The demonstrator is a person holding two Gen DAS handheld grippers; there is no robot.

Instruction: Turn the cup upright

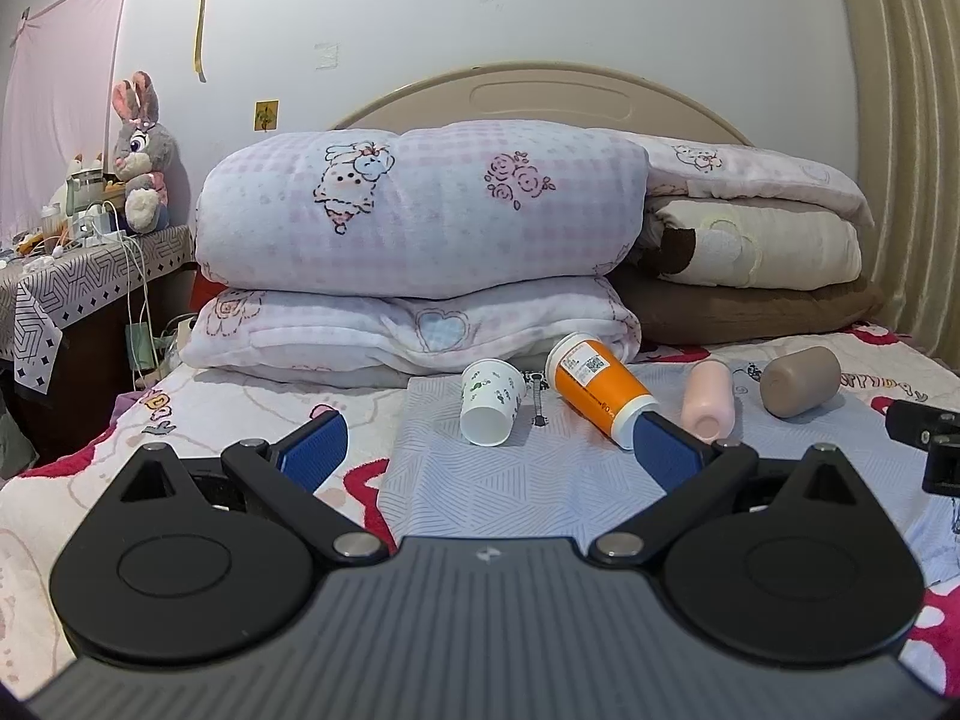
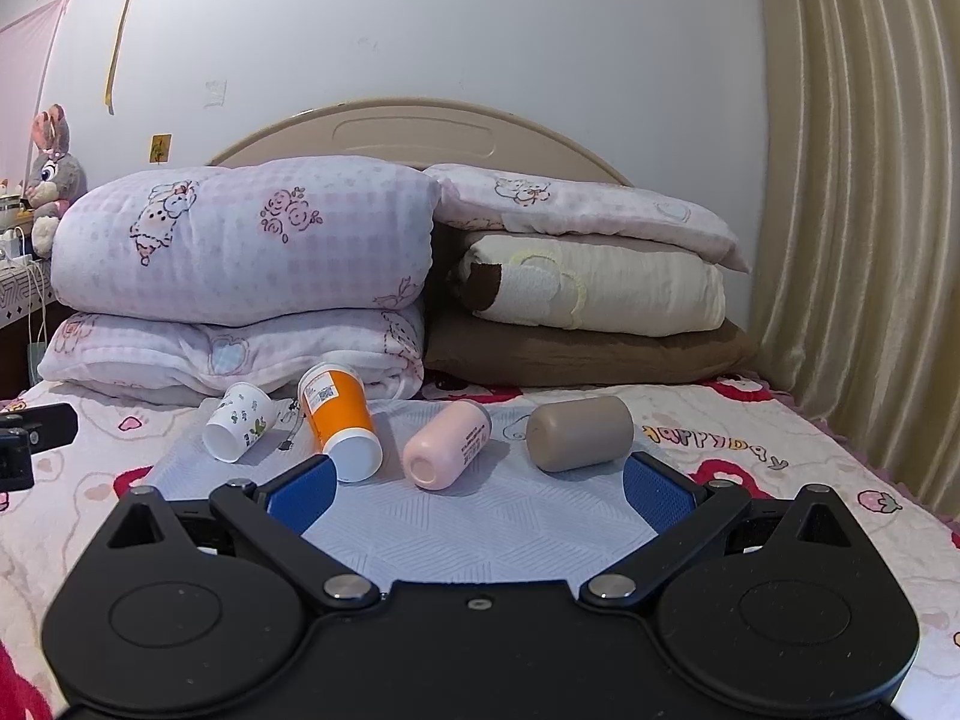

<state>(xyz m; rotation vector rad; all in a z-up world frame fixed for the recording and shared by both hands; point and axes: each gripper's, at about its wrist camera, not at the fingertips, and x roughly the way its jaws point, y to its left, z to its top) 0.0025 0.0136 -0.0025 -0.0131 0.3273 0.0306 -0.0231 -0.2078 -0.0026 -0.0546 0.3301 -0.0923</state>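
Several cups lie on their sides on a pale blue mat (image 1: 516,480) (image 2: 492,516) on the bed. From left to right: a small white printed paper cup (image 1: 491,401) (image 2: 238,420), an orange cup with a white base (image 1: 600,391) (image 2: 340,420), a pink cup (image 1: 710,401) (image 2: 447,444) and a taupe cup (image 1: 801,381) (image 2: 579,432). My left gripper (image 1: 489,450) is open and empty, close in front of the white and orange cups. My right gripper (image 2: 480,495) is open and empty, close in front of the pink and taupe cups. Part of the right gripper shows at the left wrist view's right edge (image 1: 927,432).
Folded pink-checked quilts (image 1: 420,228) (image 2: 240,252) and cream and brown bedding (image 1: 750,258) (image 2: 588,294) are stacked right behind the cups against the headboard. A cluttered side table (image 1: 72,276) with a plush rabbit stands left. A curtain (image 2: 858,240) hangs right.
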